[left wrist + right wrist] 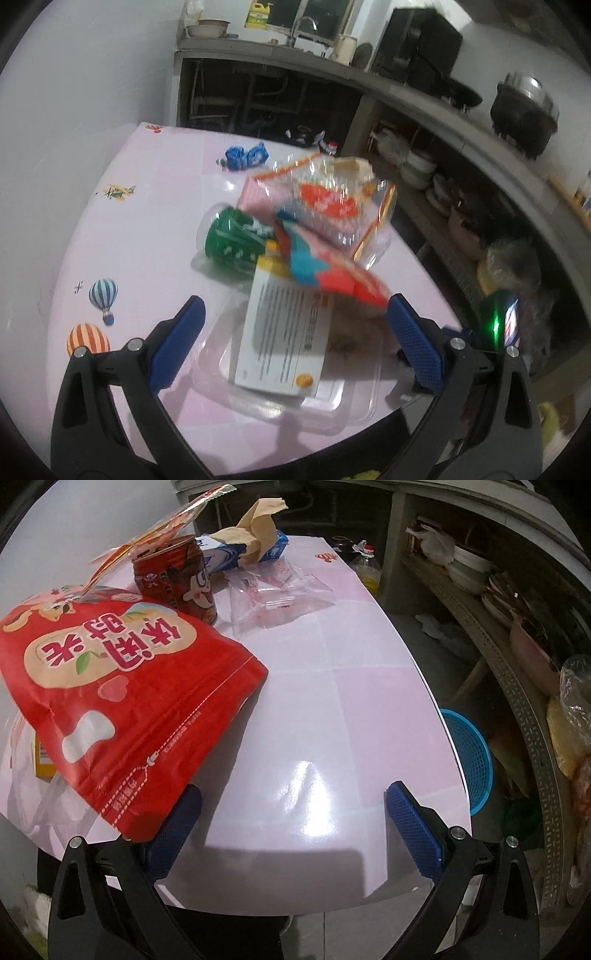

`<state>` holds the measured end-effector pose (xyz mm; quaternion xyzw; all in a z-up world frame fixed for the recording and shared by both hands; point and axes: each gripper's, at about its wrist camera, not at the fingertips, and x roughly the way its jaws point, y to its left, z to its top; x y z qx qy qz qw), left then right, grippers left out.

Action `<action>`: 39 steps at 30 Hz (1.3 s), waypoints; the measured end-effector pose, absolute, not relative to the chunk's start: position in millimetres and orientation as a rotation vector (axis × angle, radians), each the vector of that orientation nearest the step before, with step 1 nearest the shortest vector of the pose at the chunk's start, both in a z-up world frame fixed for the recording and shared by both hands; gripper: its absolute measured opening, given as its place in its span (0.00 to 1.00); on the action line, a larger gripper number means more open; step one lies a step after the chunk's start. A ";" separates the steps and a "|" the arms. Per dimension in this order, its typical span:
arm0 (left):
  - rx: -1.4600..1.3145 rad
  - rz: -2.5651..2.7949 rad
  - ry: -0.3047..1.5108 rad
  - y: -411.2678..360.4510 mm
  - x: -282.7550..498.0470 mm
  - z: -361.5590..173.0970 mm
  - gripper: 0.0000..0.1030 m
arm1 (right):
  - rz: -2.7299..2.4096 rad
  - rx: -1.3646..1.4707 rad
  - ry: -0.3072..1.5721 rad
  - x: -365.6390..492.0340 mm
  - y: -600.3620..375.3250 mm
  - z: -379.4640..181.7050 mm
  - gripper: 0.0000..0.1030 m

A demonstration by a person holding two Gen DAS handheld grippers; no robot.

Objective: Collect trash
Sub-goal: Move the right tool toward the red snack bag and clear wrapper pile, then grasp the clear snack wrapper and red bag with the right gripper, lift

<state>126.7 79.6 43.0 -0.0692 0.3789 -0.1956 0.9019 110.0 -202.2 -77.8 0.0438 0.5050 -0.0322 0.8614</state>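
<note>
On the pink table (122, 236), the left gripper (295, 332) is hanging wide open over a white box (284, 332) in a clear tray (354, 402), beside a green cup (232, 240). Rightward, the right gripper (293, 816) is gaping empty beside the red bag (122, 701) and can (177, 583).

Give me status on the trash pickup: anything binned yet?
Done: nothing visibly; I can't see inside the blue mesh basket on the floor beside the table.
In hand: nothing. The left gripper is open over the clear plastic tray and white printed carton; the right gripper is open over bare tabletop.
Left: red snack pouch, red drink can, green-labelled bottle, clear wrappers.
</note>
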 end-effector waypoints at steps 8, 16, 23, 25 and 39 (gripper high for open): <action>-0.256 -0.457 0.735 103.3 174.5 77.6 0.92 | -0.071 0.101 1.021 97.3 -209.7 -59.0 0.94; -0.374 -0.545 0.877 98.0 260.9 78.7 0.77 | -0.041 -0.103 0.693 57.9 -182.3 -2.5 0.94; -0.411 -0.534 0.997 83.1 304.0 52.6 0.63 | 0.058 -0.202 0.574 76.0 -141.0 15.9 0.86; -0.431 -0.542 1.036 79.9 313.1 42.9 0.60 | 0.067 -0.260 0.571 86.7 -125.7 12.9 0.81; -0.474 -0.447 1.153 91.9 358.5 16.5 0.66 | 0.128 -0.458 0.554 91.0 -77.7 8.5 0.59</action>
